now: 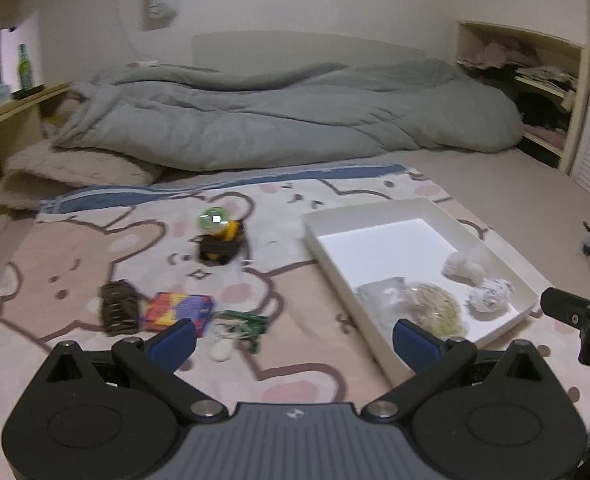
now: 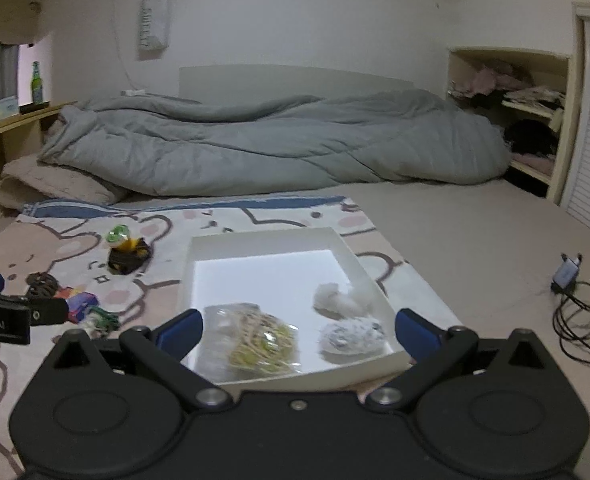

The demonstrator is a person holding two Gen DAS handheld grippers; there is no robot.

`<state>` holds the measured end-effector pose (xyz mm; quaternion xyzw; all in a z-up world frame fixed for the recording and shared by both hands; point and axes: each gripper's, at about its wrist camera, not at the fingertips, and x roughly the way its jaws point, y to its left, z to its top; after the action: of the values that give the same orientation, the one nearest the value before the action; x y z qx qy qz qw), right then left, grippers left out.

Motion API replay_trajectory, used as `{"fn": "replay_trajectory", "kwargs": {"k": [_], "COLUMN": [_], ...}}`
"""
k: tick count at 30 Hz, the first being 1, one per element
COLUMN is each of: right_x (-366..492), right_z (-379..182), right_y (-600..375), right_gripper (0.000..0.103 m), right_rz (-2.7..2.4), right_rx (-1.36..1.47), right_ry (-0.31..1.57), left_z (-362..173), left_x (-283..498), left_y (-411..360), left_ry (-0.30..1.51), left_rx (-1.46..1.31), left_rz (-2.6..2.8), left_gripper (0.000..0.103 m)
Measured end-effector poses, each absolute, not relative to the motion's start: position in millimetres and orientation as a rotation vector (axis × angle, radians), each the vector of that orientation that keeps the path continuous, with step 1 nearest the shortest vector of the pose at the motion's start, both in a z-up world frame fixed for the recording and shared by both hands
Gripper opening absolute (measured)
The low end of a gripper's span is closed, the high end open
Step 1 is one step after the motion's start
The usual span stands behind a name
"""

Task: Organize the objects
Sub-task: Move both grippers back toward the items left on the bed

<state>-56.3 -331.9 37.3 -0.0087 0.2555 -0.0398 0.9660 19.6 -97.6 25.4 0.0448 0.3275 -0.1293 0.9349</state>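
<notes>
On the bed, a bear-print blanket (image 1: pixel 75 248) carries everything. White tray (image 1: pixel 379 216) sits toward the blanket's right edge, holding a bag of rubber bands (image 1: pixel 435 308), a white fluffy clump (image 1: pixel 463 268) and a grey-white ball (image 1: pixel 491 296) in its near end. Toward the left edge: yellow-black toy (image 1: pixel 219 240) with green dome, dark brown block (image 1: pixel 119 308), colourful block (image 1: pixel 179 308) just beside it, green clips (image 1: pixel 247 322) next to that. Left gripper (image 1: pixel 295 340) hovers with fingers spread wide, empty, between the clips and tray. Right gripper (image 2: pixel 299 330) also wide open, empty, over the tray's near end. Grey duvet (image 1: pixel 279 112) along the far edge; cables (image 2: pixel 579 312) on bare mattress right.
</notes>
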Motion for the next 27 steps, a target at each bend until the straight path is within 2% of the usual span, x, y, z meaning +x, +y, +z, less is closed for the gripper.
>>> {"fn": "replay_trajectory", "kwargs": {"k": [27], "right_x": [-79], "right_z": [72], "right_y": [-218], "right_gripper": [0.103], "right_rz": [0.178], "right_rx": [-0.014], "right_ry": [0.53], "left_z": [66], "left_x": [-37], "left_y": [24], "left_ry": [0.637], "left_rx": [0.051], "left_rz": [0.001], "left_gripper": [0.103]}}
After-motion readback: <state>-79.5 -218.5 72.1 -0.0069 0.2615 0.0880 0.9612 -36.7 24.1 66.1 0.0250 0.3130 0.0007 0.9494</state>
